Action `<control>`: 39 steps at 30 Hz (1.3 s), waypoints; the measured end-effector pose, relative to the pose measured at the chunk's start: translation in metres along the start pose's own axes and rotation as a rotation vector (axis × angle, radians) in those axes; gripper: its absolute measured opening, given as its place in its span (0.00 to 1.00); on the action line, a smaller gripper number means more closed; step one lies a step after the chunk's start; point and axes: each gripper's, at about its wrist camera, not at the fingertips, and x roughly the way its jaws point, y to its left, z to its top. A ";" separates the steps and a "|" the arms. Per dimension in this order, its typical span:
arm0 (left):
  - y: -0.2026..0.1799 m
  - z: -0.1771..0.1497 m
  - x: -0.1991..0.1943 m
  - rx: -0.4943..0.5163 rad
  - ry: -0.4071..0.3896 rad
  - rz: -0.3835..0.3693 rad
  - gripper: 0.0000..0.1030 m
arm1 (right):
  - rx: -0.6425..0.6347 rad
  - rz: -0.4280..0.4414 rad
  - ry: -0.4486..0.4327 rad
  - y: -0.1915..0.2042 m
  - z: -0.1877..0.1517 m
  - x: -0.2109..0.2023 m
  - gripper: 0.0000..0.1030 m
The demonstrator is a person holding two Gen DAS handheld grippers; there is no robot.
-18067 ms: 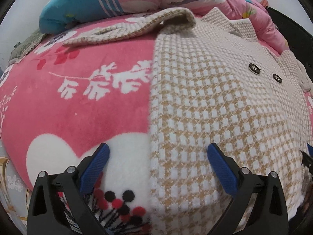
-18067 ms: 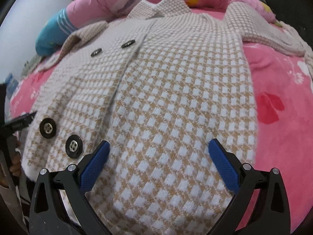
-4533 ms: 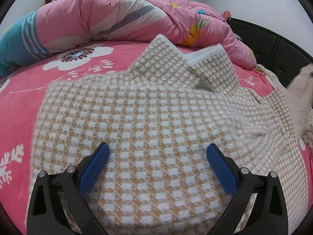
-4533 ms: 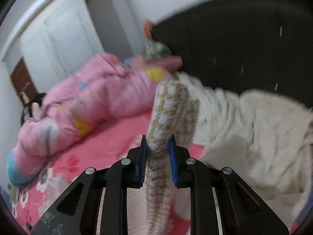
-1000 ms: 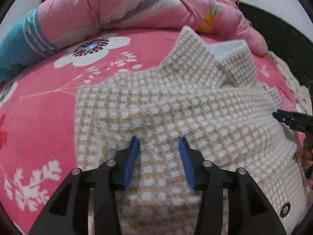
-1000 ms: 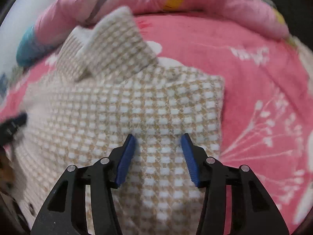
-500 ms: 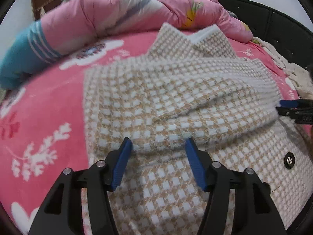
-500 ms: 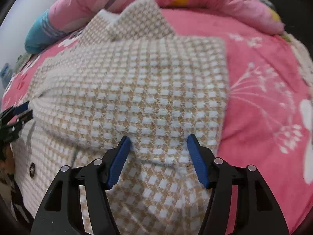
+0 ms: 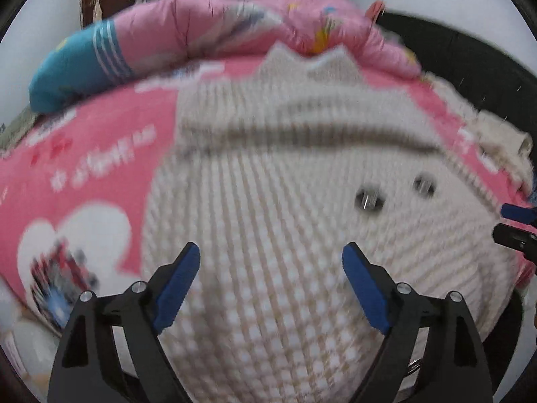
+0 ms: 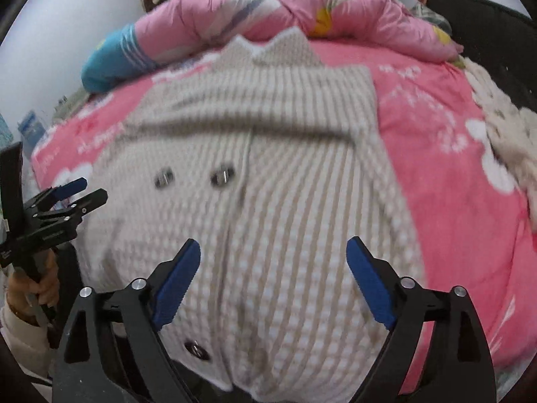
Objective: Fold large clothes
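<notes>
On the bed: a checked beige-and-white coat (image 9: 268, 201) lies spread on a pink blanket (image 9: 100, 154), collar points toward 12 o'clock, sleeves folded across its upper part
Left gripper (image 9: 271, 268): jaws spread wide after having just been opening; nothing between the blue pads, which hang over the coat's lower part without pinching it
Right gripper (image 10: 273, 265): jaws likewise spread wide, having just been opening; empty, poised over the coat's lower front, no cloth caught
Left gripper seen from the right wrist view: at 9 o'clock, held in a hand (image 10: 32, 288), beside the coat's edge
Right gripper seen from the left wrist view: its tip shows at 3 o'clock by the coat's other edge
Buttons (image 10: 193, 178): two dark ones side by side on the coat's front, a third near 6 o'clock in the right wrist view
Quilt (image 10: 268, 10): pink with a blue end, bunched at 12 o'clock beyond the collar
Fluffy cream garment (image 10: 503, 124): at 3 o'clock on the blanket, apart from the coat
Writing: white marks on the blanket at 9 o'clock are too blurred to read; no brand or label legible
</notes>
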 end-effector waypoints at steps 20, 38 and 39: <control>0.000 -0.023 0.005 -0.013 -0.040 0.025 0.95 | 0.050 -0.089 0.058 0.019 -0.028 0.021 0.92; 0.002 -0.030 -0.013 -0.018 -0.078 0.034 0.95 | 0.076 -0.076 0.060 0.002 -0.026 0.027 0.92; 0.005 -0.034 -0.020 -0.026 -0.093 0.023 0.95 | 0.076 -0.073 0.056 0.002 -0.027 0.027 0.92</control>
